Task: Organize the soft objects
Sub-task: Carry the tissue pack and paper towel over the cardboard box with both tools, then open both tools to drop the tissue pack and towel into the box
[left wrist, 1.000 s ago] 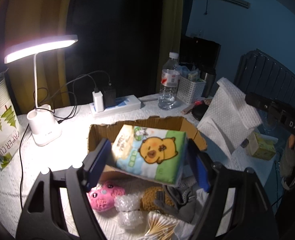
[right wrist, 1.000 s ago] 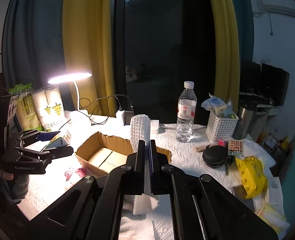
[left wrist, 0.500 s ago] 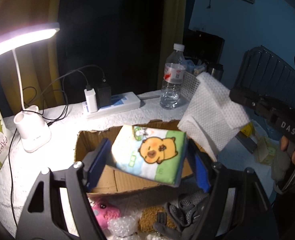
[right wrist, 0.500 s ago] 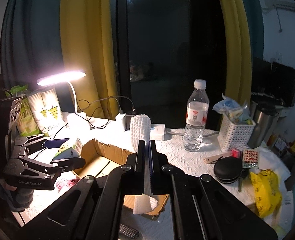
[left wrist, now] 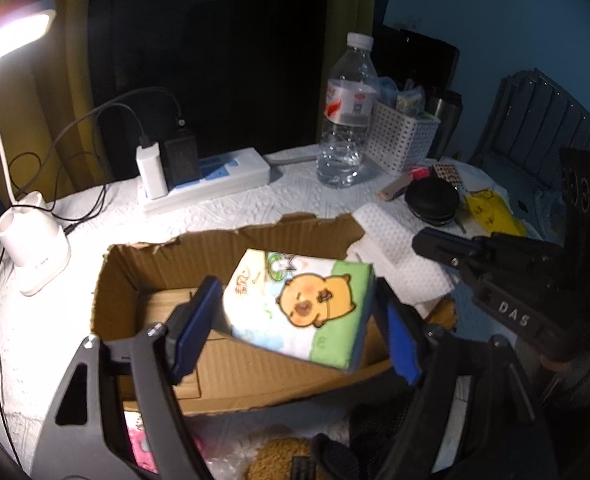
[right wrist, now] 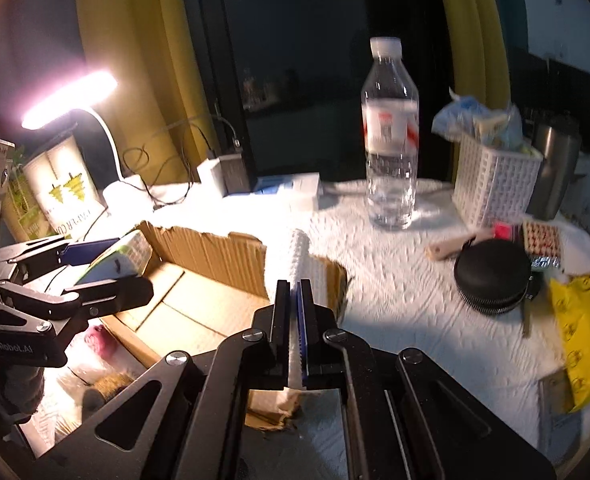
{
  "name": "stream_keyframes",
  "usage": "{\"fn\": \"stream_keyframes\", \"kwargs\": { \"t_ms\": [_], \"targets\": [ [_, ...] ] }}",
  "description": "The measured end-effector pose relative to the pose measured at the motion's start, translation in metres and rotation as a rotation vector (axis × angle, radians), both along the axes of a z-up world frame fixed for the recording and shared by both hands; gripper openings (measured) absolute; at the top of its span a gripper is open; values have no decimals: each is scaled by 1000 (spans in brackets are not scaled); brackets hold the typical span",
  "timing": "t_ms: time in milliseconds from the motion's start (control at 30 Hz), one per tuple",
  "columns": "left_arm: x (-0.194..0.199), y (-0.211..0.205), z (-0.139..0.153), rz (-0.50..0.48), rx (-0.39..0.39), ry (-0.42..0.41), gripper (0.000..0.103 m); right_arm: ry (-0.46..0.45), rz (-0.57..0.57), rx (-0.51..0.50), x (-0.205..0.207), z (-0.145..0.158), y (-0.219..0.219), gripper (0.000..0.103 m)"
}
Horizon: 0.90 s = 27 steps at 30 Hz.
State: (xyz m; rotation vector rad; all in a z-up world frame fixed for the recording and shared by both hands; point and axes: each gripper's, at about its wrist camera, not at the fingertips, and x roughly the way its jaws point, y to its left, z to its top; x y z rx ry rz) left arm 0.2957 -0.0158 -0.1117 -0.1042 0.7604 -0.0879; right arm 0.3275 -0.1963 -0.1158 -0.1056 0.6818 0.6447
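Observation:
My left gripper (left wrist: 295, 316) is shut on a tissue pack (left wrist: 303, 300) printed with an orange cartoon animal, and holds it tilted over the open cardboard box (left wrist: 143, 264). The right wrist view shows that pack (right wrist: 115, 260) at the box's left rim (right wrist: 215, 248). My right gripper (right wrist: 293, 300) is shut on a white waffle-textured cloth (right wrist: 299, 256) that drapes over the box's right corner. In the left wrist view the same cloth (left wrist: 395, 256) lies across that corner, with the right gripper (left wrist: 427, 240) at its edge.
A lit desk lamp (left wrist: 31, 240), a power strip with chargers (left wrist: 199, 180), a water bottle (left wrist: 347, 120) and a white mesh basket (left wrist: 403, 136) stand behind the box. A black round case (right wrist: 491, 276) and a yellow packet (right wrist: 587, 332) lie to the right. A pink plush (left wrist: 143, 440) sits in front.
Both grippers have come forward and down toward the box. The tissue pack now hangs over the box's inside, and the cloth has dropped onto the box's right corner.

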Motion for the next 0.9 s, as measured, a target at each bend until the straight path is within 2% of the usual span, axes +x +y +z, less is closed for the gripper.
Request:
{"fn": "stream_keyframes", "kwargs": {
  "t_ms": [200,533,600,667,900],
  "targets": [
    [12,-14,-10,0,24,42,76,72,22,1,8,-22,-1,4],
    [22,-24,-22,18,38,91,77,85,34,42,7,-18,-7,6],
    [22,-25,-22,19,35,94,77,77,39,45,6,-14,-8,9],
    [19,-25,-20,11,29,87,77,70,40,46,3,-10,-9,21],
    [4,-26,-8,8,26,51,79,44,27,37,-7,3,-11,26]
  ]
}}
